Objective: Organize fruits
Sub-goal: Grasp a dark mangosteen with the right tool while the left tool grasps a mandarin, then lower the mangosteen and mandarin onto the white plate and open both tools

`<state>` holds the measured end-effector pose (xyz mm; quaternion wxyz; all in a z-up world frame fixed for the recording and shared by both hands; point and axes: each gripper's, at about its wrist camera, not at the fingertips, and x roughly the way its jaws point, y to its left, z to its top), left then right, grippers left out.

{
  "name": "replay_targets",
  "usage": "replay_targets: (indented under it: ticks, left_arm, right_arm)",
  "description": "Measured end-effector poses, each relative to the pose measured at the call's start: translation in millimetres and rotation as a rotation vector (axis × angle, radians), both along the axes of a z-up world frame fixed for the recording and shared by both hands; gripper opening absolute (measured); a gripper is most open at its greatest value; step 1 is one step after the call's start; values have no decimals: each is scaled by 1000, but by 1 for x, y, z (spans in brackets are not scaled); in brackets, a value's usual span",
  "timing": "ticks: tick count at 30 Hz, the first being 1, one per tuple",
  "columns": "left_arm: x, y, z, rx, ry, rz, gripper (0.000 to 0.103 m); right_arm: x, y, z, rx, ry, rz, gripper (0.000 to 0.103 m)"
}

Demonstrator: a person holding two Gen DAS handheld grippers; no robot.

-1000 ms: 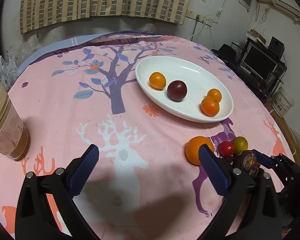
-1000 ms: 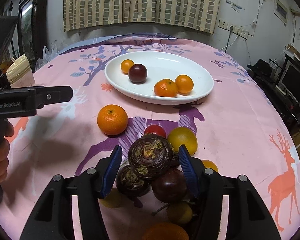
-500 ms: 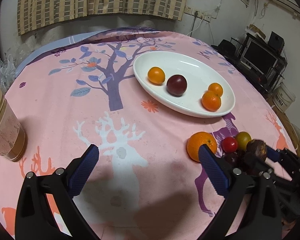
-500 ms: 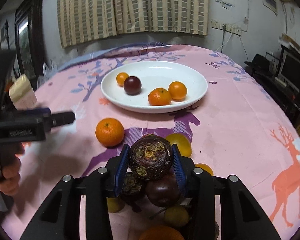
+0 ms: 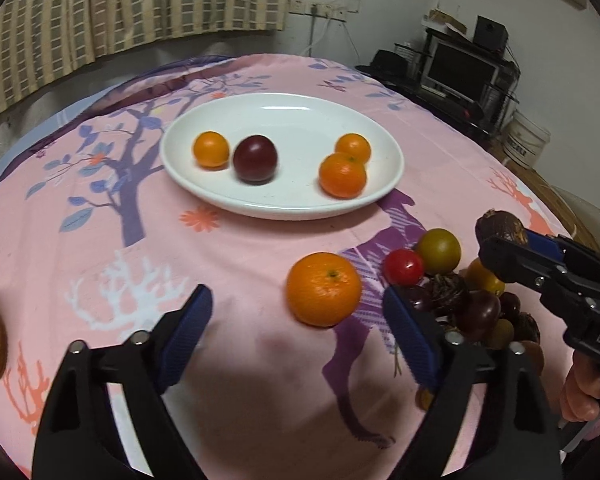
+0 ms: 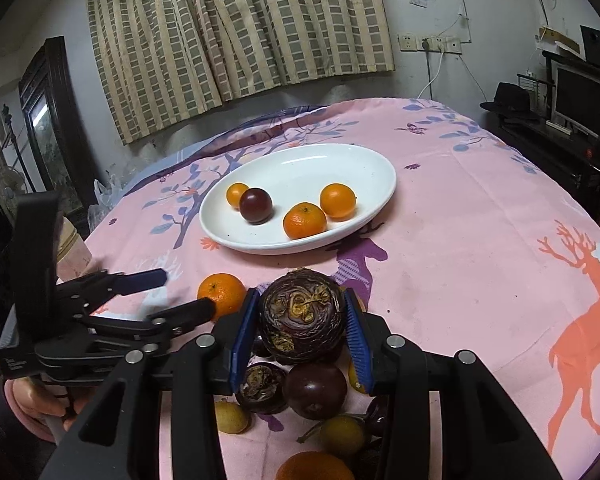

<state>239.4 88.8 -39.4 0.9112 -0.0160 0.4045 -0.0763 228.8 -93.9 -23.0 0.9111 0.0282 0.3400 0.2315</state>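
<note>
A: Right gripper (image 6: 302, 322) pinching the wrinkled dark fruit (image 6: 302, 318), lifting clear of the pile (image 6: 300, 392)?

B: Yes, I'm carrying toward the plate (image 6: 374, 204) at twelve o'clock. Left gripper (image 5: 300, 328) is closing around the orange (image 5: 324, 289), probably not touching.

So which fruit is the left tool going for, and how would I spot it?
Probably the big orange. Find the white plate on the pink tablecloth; nearer than it, left of the dark fruit pile, this orange sits alone, larger than the plate's oranges.

Right gripper (image 6: 300, 328) clamped the wrinkled passion fruit (image 6: 302, 318), lifting it; left gripper (image 5: 300, 328) jaws closing around nothing.
</note>
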Motion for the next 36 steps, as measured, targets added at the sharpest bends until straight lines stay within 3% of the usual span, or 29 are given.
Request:
replay_targets:
  ticks: [5, 10, 15, 20, 23, 27, 30, 36]
  left_arm:
    - [17, -7, -13, -2, 55, -17, 64]
    - [21, -13, -19, 8, 68, -19, 64]
    - [19, -18, -22, 15, 79, -30, 47]
    - [16, -14, -14, -12, 76, -16, 45]
    - [16, -3, 9, -30, 14, 10, 45]
    - [42, 17, 42, -88, -59, 79, 45]
    - [76, 24, 56, -113, -85, 130, 45]
    - [142, 17, 50, -90, -53, 148, 45]
  right_arm:
    - [1, -4, 0, 14, 11, 3, 43]
    - [2, -7, 0, 23, 18, 4, 43]
    - [1, -7, 0, 22, 16, 5, 43]
    - [2, -8, 1, 26, 21, -1, 43]
    - [9, -8, 13, 36, 13, 46, 43]
    - [48, -5, 40, 59, -13, 51, 43]
    - [96, 6, 51, 81, 24, 54, 43]
    - [178, 29, 31, 17, 115, 26, 43]
